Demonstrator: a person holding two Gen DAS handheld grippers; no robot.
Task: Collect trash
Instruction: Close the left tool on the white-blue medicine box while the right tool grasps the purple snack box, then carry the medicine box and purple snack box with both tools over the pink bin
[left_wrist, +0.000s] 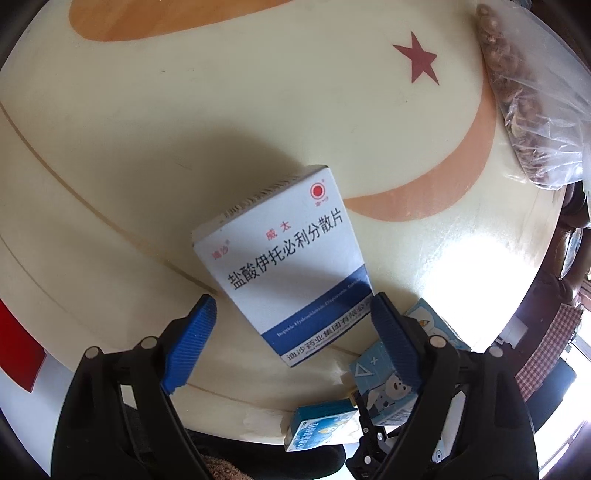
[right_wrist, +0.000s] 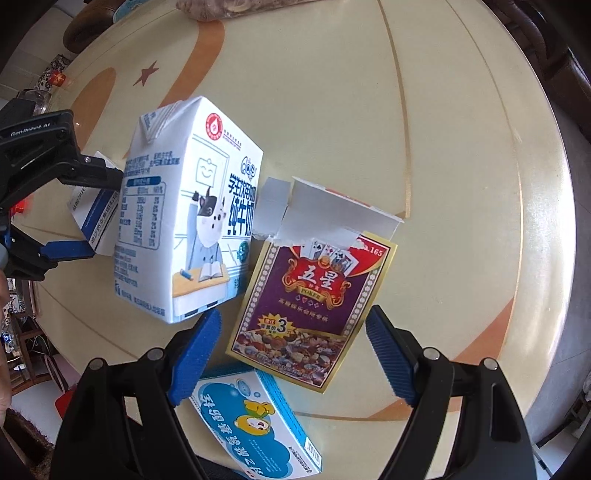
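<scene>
- The left gripper (left_wrist: 291, 328) is seen with its fingers spread wide around the near end of a white-and-blue medicine box (left_wrist: 284, 258) at the centre of its frame; no pad is seen pressing on it.
- The box's long axis runs from lower right up to upper left, away from the fingers.
- The right gripper (right_wrist: 293, 350) is held wide and empty above a purple card box (right_wrist: 310, 295) with a torn flap, lying flat at centre frame, its length running up from the fingers.
- Counted on the counter (right_wrist: 461, 184): one medicine box, one standing milk carton (right_wrist: 192, 214), one card box, one blue cartoon box (right_wrist: 255, 424).
- One bag of nuts (left_wrist: 524, 110) is seen at upper right.
</scene>
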